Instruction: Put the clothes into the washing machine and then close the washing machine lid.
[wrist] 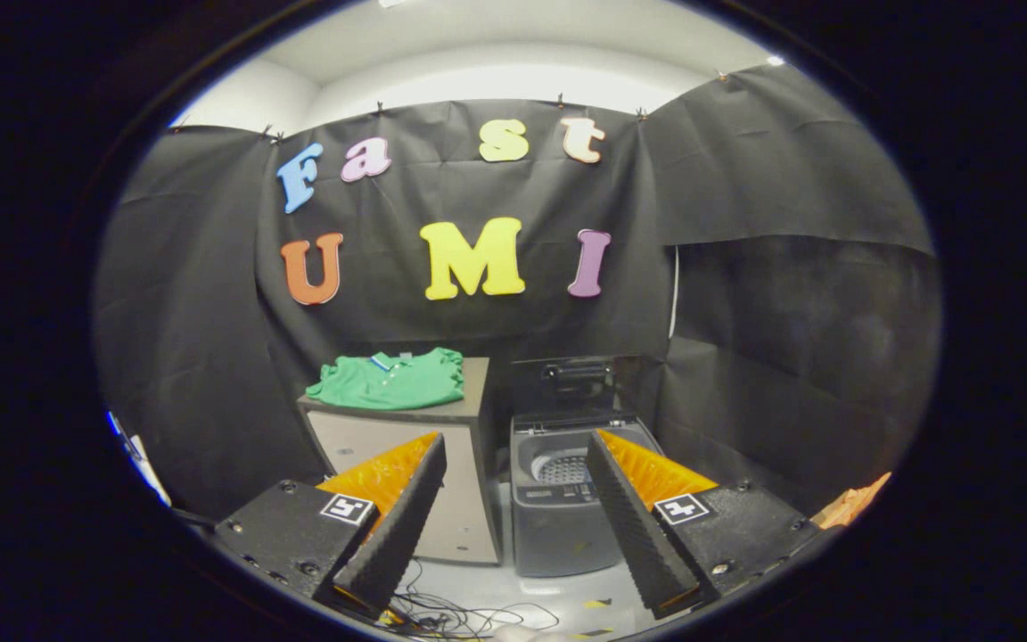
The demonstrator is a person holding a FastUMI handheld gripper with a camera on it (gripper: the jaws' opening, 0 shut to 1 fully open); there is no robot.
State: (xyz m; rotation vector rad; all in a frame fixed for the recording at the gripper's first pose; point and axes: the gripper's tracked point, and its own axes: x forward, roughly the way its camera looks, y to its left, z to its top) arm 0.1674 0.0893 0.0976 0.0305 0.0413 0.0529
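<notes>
1. Two fingers (431, 450) of gripper (513, 446) spread wide, gripping nothing.
2. Beyond them, far: washing machine (558, 499) on floor, lid (578, 383) raised upright.
3. Left of machine: cabinet (442, 464), folded green shirt (389, 379) lying on top.
4. Near, below fingers: loose cables (469, 615) on floor.

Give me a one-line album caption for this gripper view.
Open fingers face a green shirt folded on a cabinet, beside a washing machine with its lid up.

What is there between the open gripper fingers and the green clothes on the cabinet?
In the gripper view, open air and the cabinet front lie between the open gripper and the green clothes. The washing machine stands beside it, lid up.
</notes>
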